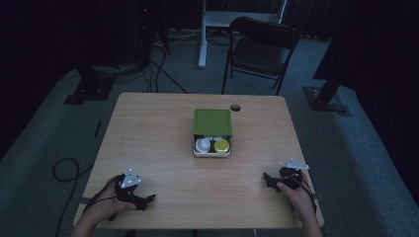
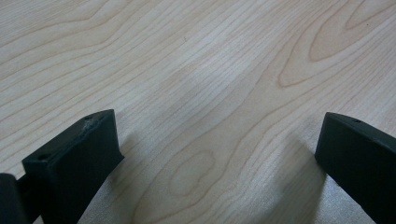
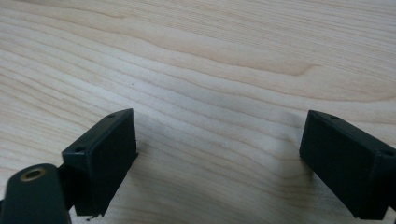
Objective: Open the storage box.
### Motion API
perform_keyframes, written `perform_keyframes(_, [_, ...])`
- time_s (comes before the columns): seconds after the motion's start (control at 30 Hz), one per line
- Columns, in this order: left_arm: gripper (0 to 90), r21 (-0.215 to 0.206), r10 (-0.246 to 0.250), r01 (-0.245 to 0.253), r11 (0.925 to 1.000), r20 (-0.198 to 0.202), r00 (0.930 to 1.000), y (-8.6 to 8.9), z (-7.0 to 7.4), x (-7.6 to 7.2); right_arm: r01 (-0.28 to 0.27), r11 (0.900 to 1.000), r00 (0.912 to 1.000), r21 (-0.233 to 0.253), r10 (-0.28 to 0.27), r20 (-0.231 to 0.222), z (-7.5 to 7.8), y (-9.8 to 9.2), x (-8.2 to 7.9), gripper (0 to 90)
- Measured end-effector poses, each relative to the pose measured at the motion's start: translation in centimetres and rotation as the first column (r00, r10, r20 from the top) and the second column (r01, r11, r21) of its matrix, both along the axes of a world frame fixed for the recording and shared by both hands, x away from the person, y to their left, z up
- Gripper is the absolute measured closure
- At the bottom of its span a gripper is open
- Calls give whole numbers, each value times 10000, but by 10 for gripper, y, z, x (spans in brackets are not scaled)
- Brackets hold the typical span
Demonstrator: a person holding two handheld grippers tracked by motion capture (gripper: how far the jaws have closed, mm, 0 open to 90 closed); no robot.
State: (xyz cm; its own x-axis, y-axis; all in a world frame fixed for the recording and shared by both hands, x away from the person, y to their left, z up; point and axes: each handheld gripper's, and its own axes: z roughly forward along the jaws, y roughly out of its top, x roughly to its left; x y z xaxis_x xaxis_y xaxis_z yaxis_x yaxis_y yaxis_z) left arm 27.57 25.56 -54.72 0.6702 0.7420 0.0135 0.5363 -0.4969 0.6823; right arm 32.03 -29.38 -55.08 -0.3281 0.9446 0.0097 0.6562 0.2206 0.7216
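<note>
A green box (image 1: 212,122) lies on its side at the middle of the wooden table (image 1: 158,143), its opening toward the person. Inside it sit a white round container (image 1: 203,144) and a yellow-lidded one (image 1: 222,145). My left gripper (image 1: 148,200) rests near the table's front left, held in a hand, jaws open. The left gripper (image 2: 217,140) has only bare wood between its jaws. My right gripper (image 1: 268,178) rests near the front right, also hand-held and open. Between the right gripper (image 3: 219,140) jaws lies bare wood.
A round cable hole (image 1: 235,107) sits near the table's far edge. Beyond the table stand a dark folding chair (image 1: 262,49) and a white desk leg (image 1: 202,34). Cables (image 1: 66,170) lie on the grey floor at left. The room is dim.
</note>
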Motion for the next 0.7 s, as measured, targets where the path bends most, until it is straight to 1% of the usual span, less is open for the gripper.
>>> perform_keyframes(0.17, [0,0,2,-2,10000,6,10000,0,0,0,-7,10000,10000,-19,7,6,0,1,-1,104])
perform_keyframes(0.43, [0,-7,-11,11,10000,-9,10000,0,0,0,-278,9996,9996,-12,278,11,0,2,-2,103])
perform_keyframes(0.6, [0,-7,-9,9,10000,-3,10000,0,0,0,-280,9996,9996,-14,280,16,0,3,-2,103])
perform_keyframes(0.7, [0,-6,-8,8,10000,0,10000,0,0,0,-99,9999,9999,-26,99,19,0,5,-2,104])
